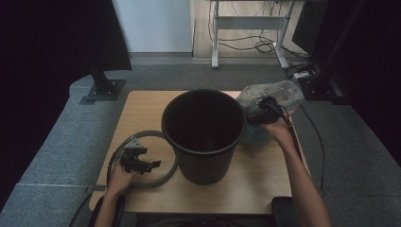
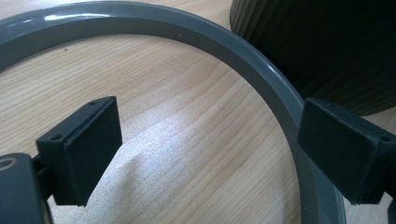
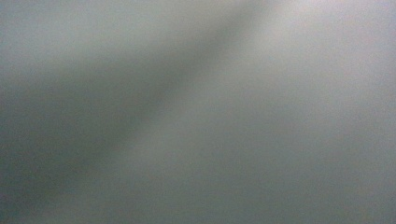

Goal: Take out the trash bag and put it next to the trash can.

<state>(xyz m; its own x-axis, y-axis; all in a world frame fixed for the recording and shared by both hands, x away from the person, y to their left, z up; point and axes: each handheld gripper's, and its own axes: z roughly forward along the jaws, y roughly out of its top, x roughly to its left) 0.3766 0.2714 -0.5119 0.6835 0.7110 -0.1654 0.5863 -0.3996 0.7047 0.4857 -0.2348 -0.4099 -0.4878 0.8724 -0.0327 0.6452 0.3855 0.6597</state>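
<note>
A black plastic bin (image 1: 204, 163) stands upright in the middle of the wooden table (image 1: 253, 187). Left of it lies a grey ring (image 1: 150, 134), its arc (image 2: 140, 21) curving past the bin's ribbed wall (image 2: 327, 46). My left gripper (image 1: 142, 163) rests low over the ring, and in the left gripper view it (image 2: 210, 154) is open with only bare wood between the jaws; the ring runs just under the right one. My right gripper (image 1: 265, 111) is pushed into a crumpled clear plastic bag (image 1: 283, 92) right of the bin. The right gripper view is a grey blur, so its jaws are hidden.
The table is small, with its edges close on every side. Grey carpet surrounds it. A black stand base (image 1: 105, 89) sits on the floor at the back left. A desk frame with loose cables (image 1: 265, 46) stands behind.
</note>
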